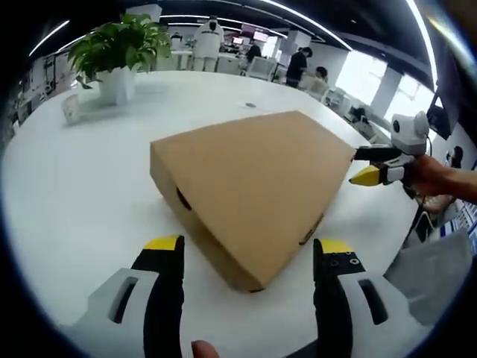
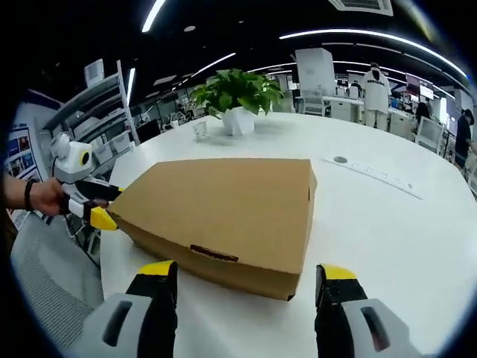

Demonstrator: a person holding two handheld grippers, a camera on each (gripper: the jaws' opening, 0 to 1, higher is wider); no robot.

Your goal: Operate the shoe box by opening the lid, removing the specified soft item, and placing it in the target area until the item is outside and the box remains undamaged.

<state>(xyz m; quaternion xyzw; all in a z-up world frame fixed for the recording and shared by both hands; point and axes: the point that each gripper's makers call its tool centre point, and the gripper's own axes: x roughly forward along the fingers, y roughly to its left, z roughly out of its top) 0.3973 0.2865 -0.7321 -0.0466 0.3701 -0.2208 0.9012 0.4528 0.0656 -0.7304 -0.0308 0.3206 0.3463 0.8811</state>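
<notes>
In the left gripper view, the left gripper (image 1: 250, 257) stands with its jaws spread wide and nothing between them; the shoe box (image 1: 253, 194) lies closed on the white table (image 1: 82, 186), just ahead of the tips and slightly between them, its near corner pointing back toward the gap. Its long axis runs away and to the right of this gripper, ending where the right gripper (image 1: 367, 165) meets the far corner. In the right gripper view the right gripper (image 2: 250, 277) has its own jaws spread too, empty, with the box's long front side just ahead of them and the left gripper (image 2: 103, 207) at the box's left-hand corner. Both stand about equally close, so I judge either could start on the lid. What stays hidden: the soft item inside, and the seam where the lid parts from the base is hard to pick out; only a small slot shows on the front wall. A potted plant (image 2: 237, 97) stands well beyond.
</notes>
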